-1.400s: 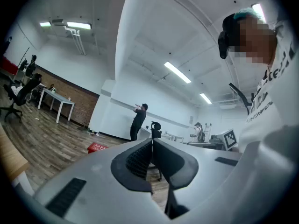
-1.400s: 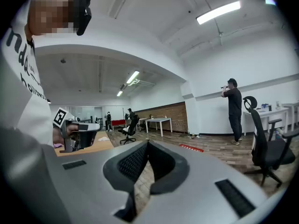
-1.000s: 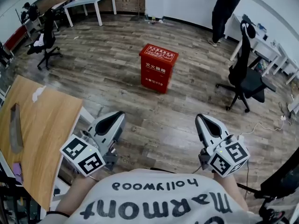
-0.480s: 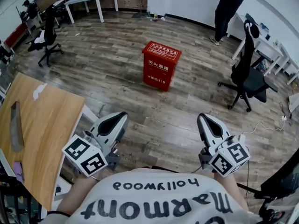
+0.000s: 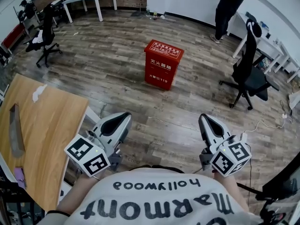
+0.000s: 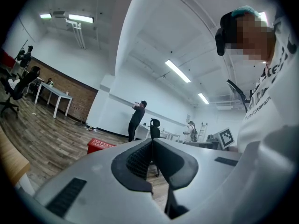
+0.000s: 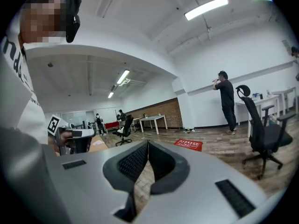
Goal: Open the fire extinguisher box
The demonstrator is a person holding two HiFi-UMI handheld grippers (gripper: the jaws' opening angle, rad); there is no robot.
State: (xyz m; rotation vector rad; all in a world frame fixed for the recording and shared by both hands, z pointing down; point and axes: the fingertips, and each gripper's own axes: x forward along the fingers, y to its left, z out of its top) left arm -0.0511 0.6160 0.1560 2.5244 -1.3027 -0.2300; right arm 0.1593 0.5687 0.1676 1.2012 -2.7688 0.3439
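Presently, the left tongs (image 5: 124,118) are held low, close to the wearer's torso, with the marker cube nearest the body and the tips pointing ahead, roughly level. Their jaws are together, with nothing between the pads. The right tongs (image 5: 205,119) are held the same way on the other side and dip slightly. Their jaws are also together and empty. In the head view the two tips angle slightly inward, toward each other.

The red box (image 5: 162,64) stands upright on the wooden floor (image 5: 117,78) with its lid down. It is well ahead of both tongs and lies roughly between their lines of aim. Neither tongs touch it.

A wooden surface (image 5: 44,121) lies just beside the left tongs. A black chair (image 5: 248,74) stands to the right of the box, well apart from it. A person (image 5: 228,6) stands at the far wall.
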